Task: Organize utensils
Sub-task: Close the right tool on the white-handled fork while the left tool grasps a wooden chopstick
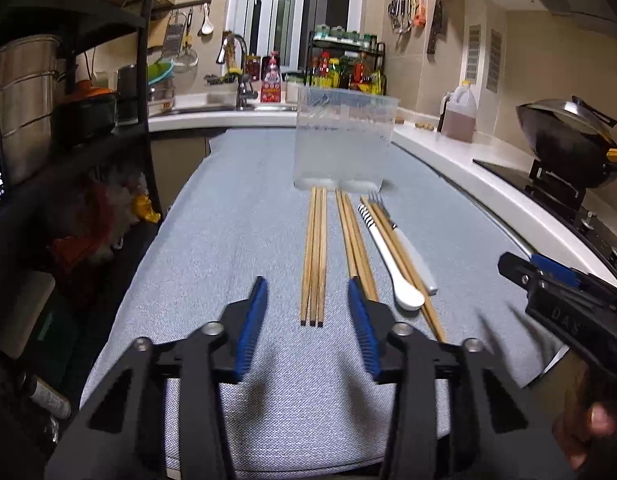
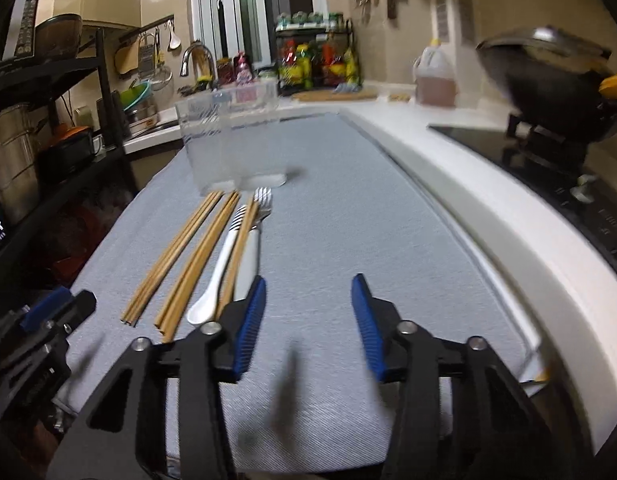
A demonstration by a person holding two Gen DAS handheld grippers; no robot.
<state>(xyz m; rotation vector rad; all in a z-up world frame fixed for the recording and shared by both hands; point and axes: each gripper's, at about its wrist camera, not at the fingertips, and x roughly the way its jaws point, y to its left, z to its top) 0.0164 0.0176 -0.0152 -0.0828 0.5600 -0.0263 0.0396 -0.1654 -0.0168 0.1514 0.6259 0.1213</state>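
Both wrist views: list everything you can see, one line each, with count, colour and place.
chopsticks: two bundles plus loose ones, count unclear, tan wood, on the grey cloth before the container
spoon: one, white with striped handle end, right of the bundles
fork: one, metal tines and white handle, rightmost
container: one, clear plastic, upright beyond the utensils
cloth: one, grey-blue, covering the work surface
oil jug: one, brownish contents, on the white counter at right
wok: one, dark, lidded, on the stove
condiment rack: one, black, many bottles, by the window
faucet: one, metal, at the sink
left gripper: blue pads, open, empty
right gripper: blue pads, open, empty
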